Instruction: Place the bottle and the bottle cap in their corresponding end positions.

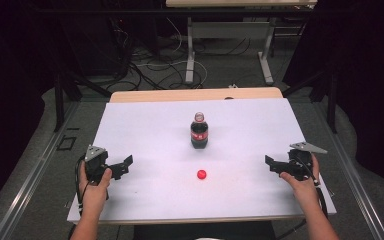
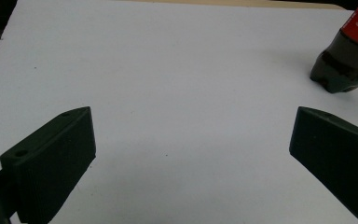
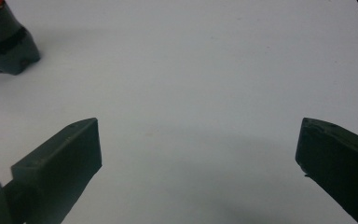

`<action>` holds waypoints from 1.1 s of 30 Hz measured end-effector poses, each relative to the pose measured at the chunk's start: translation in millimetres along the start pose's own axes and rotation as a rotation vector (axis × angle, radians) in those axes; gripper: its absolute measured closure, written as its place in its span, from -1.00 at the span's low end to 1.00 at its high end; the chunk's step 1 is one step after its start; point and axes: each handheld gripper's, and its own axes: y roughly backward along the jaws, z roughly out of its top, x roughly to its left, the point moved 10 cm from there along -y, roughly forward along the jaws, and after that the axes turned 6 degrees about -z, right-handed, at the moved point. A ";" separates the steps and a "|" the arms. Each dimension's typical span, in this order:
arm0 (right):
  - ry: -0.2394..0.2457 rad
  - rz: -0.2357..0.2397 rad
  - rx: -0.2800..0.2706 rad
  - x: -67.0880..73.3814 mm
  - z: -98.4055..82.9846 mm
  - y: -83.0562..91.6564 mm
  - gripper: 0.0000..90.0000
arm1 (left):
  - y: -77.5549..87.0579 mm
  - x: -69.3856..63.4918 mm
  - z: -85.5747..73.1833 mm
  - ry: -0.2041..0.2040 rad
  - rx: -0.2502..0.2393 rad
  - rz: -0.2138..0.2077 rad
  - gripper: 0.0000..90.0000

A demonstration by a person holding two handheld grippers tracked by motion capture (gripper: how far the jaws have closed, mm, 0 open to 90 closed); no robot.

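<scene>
A small cola bottle (image 1: pixel 199 131) with a red label stands upright and uncapped in the middle of the white table (image 1: pixel 145 125). Its red cap (image 1: pixel 201 174) lies on the table a little nearer to me than the bottle. My left gripper (image 1: pixel 123 166) rests low at the table's left side, open, with bare white surface between its jaws (image 2: pixel 191 135); the bottle's base (image 2: pixel 342 70) sits to its upper right. At the right side my right gripper (image 1: pixel 271 164) is open too, nothing between its jaws (image 3: pixel 198 140), the bottle's base (image 3: pixel 7 44) at its upper left.
The table's wooden far edge (image 1: pixel 195 94) shows beyond the white sheet. Behind it lie cables on the floor (image 1: pixel 150 70) and the legs of another table (image 1: pixel 190 55). Dark curtains close both sides.
</scene>
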 end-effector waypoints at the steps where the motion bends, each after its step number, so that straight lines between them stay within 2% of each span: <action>1: -0.009 -0.012 -0.002 -3.2 -1.4 -1.6 -1.00 | -0.4 1.0 -1.9 0.010 0.002 0.001 -0.99; 4: -0.033 -0.022 0.013 -9.2 -6.9 -5.2 -0.99 | -2.1 5.6 -6.1 0.009 0.008 0.013 -0.99; 6: -0.039 -0.042 -0.004 -13.0 -7.8 -8.7 -0.99 | -2.8 8.4 -8.6 0.012 0.012 0.019 -0.99; 7: -0.046 -0.042 0.013 -13.5 -10.1 -8.7 -0.99 | -3.2 10.5 -9.5 0.012 0.014 0.022 -0.99; 8: -0.033 -0.052 0.002 -15.9 -10.1 -9.9 -0.98 | -3.7 12.0 -11.0 0.022 0.020 0.023 -0.99; 11: -0.038 -0.057 0.003 -17.7 -11.7 -12.9 -0.98 | -5.0 16.0 -14.6 0.038 0.028 0.027 -0.99; 20: -0.037 -0.059 0.037 -17.6 -19.2 -19.8 -0.98 | -5.1 21.7 -17.6 0.067 0.035 0.026 -0.99; 28: -0.015 -0.048 0.048 -14.9 -20.9 -21.1 -0.98 | -6.6 22.3 -19.2 0.075 0.038 0.024 -0.99; 29: -0.031 -0.051 0.047 -13.9 -20.7 -21.9 -0.98 | -6.6 22.3 -19.7 0.072 0.044 0.023 -0.99; 33: -0.030 -0.050 0.047 -13.6 -20.8 -21.7 -0.98 | -7.7 21.9 -20.0 0.069 0.043 0.024 -0.99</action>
